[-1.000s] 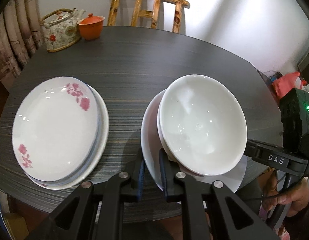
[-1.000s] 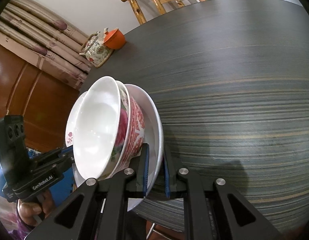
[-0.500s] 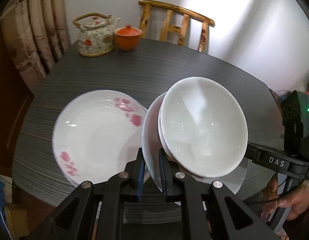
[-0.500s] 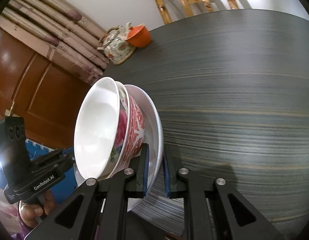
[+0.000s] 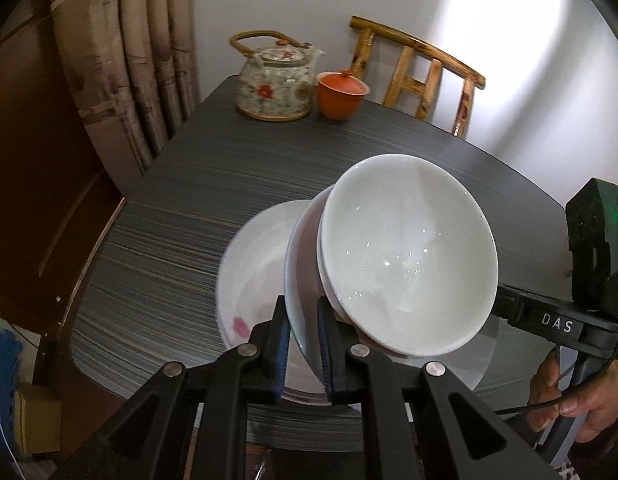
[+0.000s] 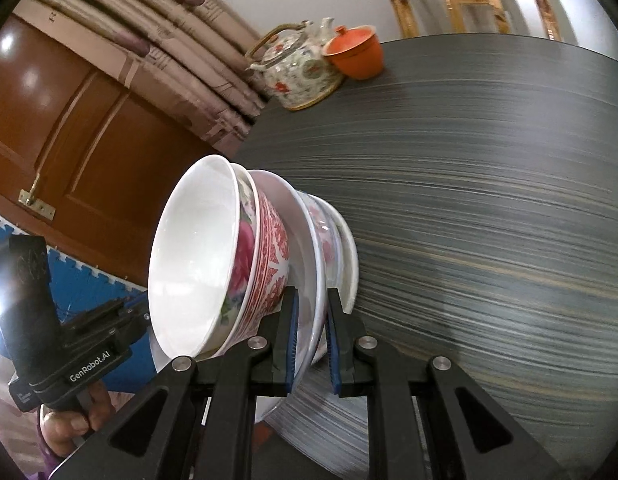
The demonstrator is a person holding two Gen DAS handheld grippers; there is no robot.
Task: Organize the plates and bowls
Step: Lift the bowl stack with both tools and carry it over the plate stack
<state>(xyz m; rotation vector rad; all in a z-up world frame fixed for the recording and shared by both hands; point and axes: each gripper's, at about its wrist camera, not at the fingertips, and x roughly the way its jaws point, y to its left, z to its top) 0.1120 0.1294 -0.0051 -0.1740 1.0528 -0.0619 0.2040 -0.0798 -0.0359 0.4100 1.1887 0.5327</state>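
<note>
Both grippers clamp the rim of one white plate (image 5: 299, 280) from opposite sides and hold it above the table. The left gripper (image 5: 303, 344) is shut on its near rim; the right gripper (image 6: 311, 344) is shut on the other rim (image 6: 309, 280). Two nested bowls ride on the plate: a white bowl (image 5: 405, 252) inside a red-patterned bowl (image 6: 269, 256). Beneath and just left lies the stack of pink-flowered plates (image 5: 253, 276), which also shows in the right wrist view (image 6: 341, 244). The carried plate overlaps that stack.
A floral teapot (image 5: 275, 80) and an orange lidded cup (image 5: 341, 92) stand at the far edge of the dark striped table (image 5: 229, 168). A wooden chair (image 5: 421, 68) stands behind. Curtains and a wooden door are at the left.
Both grippers have carried the plate with the bowls leftward, from beside the flowered plate stack to over it. The grip has not changed.
</note>
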